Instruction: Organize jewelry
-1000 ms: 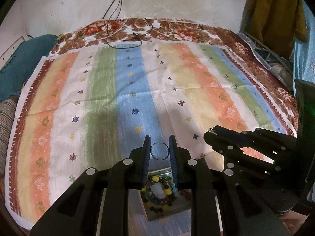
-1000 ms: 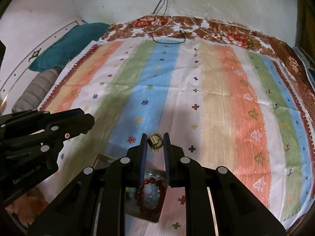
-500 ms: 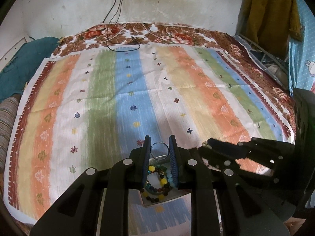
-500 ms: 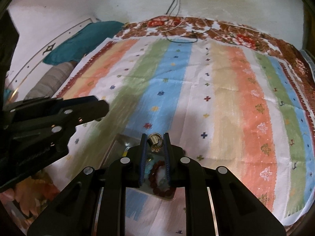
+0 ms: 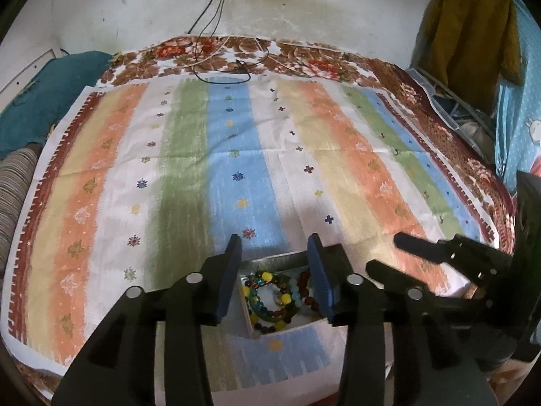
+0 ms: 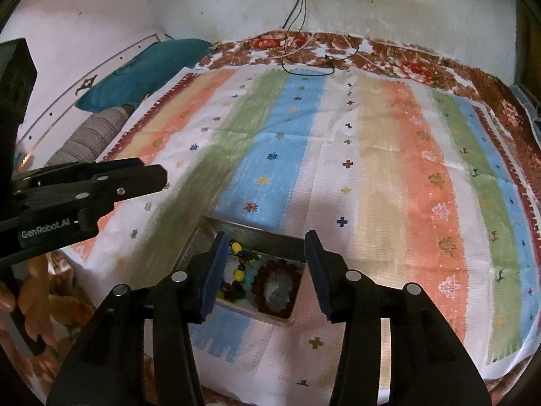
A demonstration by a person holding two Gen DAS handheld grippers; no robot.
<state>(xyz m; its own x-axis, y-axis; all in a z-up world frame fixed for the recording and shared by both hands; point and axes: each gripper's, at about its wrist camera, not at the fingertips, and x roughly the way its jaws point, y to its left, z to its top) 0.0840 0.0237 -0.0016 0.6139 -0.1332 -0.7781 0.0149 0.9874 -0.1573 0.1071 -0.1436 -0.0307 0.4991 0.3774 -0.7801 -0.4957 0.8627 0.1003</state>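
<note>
A small metal tin (image 5: 270, 257) lies on the striped cloth near its front edge. It holds a multicoloured bead bracelet (image 5: 270, 299) and a dark red bead bracelet (image 6: 278, 284). My left gripper (image 5: 274, 237) hovers right over the tin; its jaws are opening and nothing shows between them. My right gripper (image 6: 266, 234) hangs over the same tin (image 6: 248, 228), its jaws also opening with nothing between them. Each gripper appears in the other's view: the right gripper (image 5: 383, 252) at the right, the left gripper (image 6: 154, 171) at the left.
The striped cloth (image 5: 236, 155) covers a bed with a floral blanket (image 5: 304, 61) beneath. Black and white cables (image 5: 219, 67) lie at the far edge by the wall. A teal pillow (image 6: 142, 71) and striped bolster (image 6: 91, 135) sit left; a mustard garment (image 5: 466, 34) hangs right.
Both grippers drew back toward the near edge over the tin and opened. The thin ring in the left jaws and the small gold piece in the right jaws are gone from between them.
</note>
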